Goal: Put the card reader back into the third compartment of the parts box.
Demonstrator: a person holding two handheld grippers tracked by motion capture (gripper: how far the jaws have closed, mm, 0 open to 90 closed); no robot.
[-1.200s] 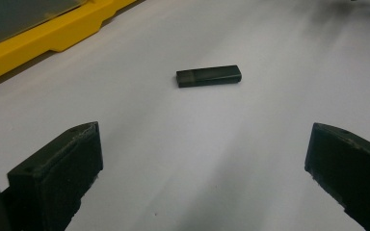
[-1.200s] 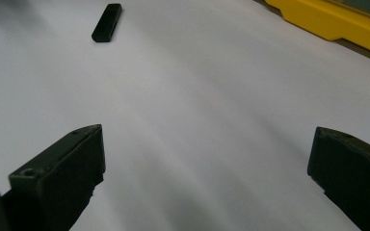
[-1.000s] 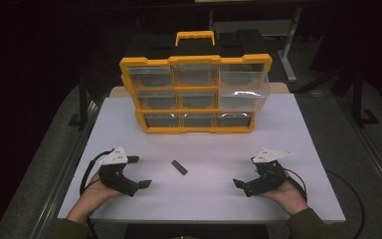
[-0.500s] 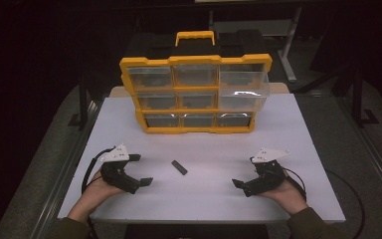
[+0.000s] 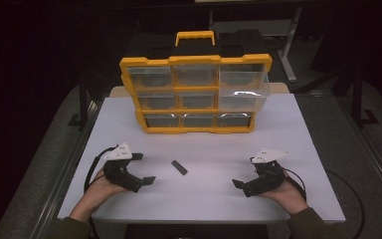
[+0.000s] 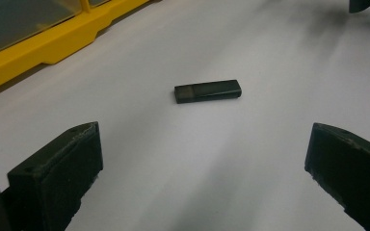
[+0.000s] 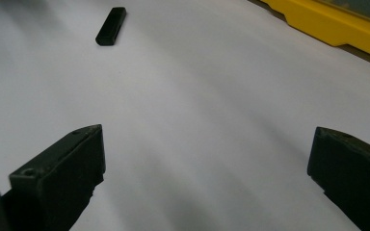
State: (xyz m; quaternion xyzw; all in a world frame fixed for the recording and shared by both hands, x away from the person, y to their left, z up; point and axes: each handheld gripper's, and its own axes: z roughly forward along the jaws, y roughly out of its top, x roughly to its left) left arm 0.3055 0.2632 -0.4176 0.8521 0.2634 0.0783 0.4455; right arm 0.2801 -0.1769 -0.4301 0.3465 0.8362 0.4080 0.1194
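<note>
Black stick [image 5: 179, 167] lies flat on the white surface [image 5: 298, 129], between both tools and touching neither. Left tool [image 5: 142, 169] rests near the stick's left with jaws spread wide, nothing between them; in the left gripper view the stick [image 6: 207, 91] sits ahead of the jaws. Right tool [image 5: 242, 182] stands well apart, jaws likewise spread and empty. Yellow drawer organiser [image 5: 195, 93] stands upright behind. No legible writing seen on the stick or organiser.
</note>
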